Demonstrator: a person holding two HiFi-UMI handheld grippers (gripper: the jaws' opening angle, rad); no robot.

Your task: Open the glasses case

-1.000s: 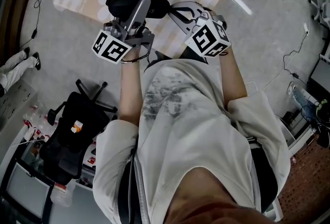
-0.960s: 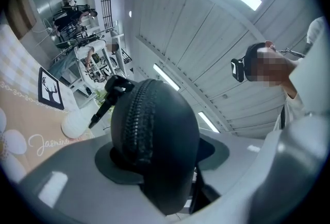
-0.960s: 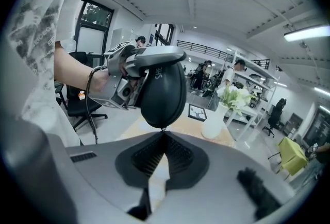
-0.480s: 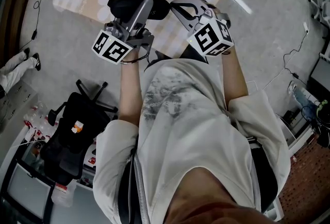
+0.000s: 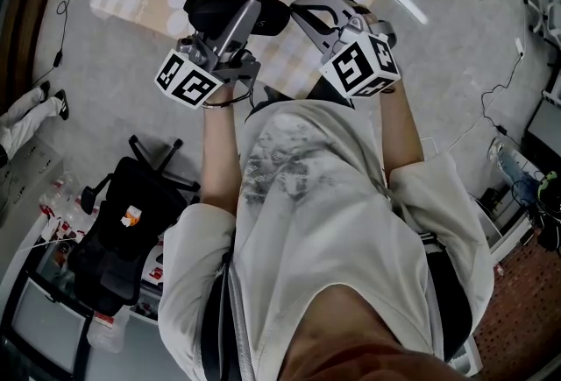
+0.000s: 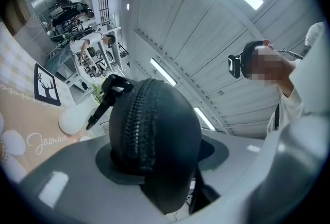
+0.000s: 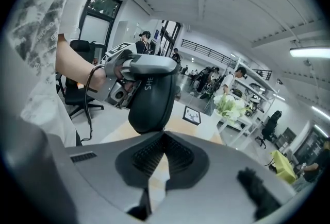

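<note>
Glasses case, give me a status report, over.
Left gripper clamped on glasses case. Right gripper jaws shut, tips at the case's end. Zipper closed where visible. No obstruction seen.

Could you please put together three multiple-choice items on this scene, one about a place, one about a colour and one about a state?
1. Where is the glasses case?
A. in a cardboard box
B. between the jaws of the left gripper, held up in the air
C. hanging on a wall hook

2. What colour is the glasses case?
A. white
B. black
C. yellow

3. How do the jaws of the right gripper stand?
A. wide apart
B. clamped round a cup
C. shut together

Answers:
1 B, since the left gripper view shows its pads pressed on the case, well off the table.
2 B, since its shell and zip look black in all three views.
3 C, since the right gripper view shows the tips meeting just below the end of the case.
</note>
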